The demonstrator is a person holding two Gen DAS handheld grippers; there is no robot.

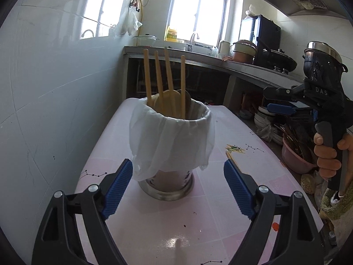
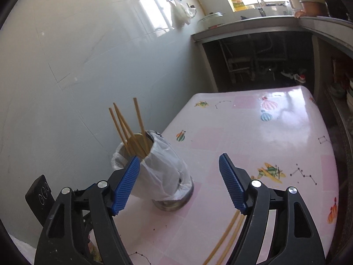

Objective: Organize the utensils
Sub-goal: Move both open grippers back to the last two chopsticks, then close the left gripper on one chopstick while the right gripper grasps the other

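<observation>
A steel utensil holder [image 1: 169, 185] lined with a white plastic bag stands on the pink table [image 1: 176, 231]. Several wooden chopsticks [image 1: 164, 81] and a flat wooden utensil stand upright in it. My left gripper [image 1: 178, 163] is open, with its blue pads either side of the holder and apart from it. A hand [image 1: 328, 154] holds the right gripper at the right edge, one blue pad [image 1: 280, 109] showing. In the right wrist view the right gripper [image 2: 179, 158] is open and empty above the holder [image 2: 167, 176]. Two chopsticks [image 2: 225, 238] lie on the table under its right finger.
A tiled wall [image 1: 55, 110] runs close along the table's left side. Behind stand a steel counter [image 1: 220, 64] with a sink and pots, and a wok on the stove. A pink basin [image 1: 295, 156] of utensils sits low at the right. More chopsticks [image 1: 230, 155] lie on the table.
</observation>
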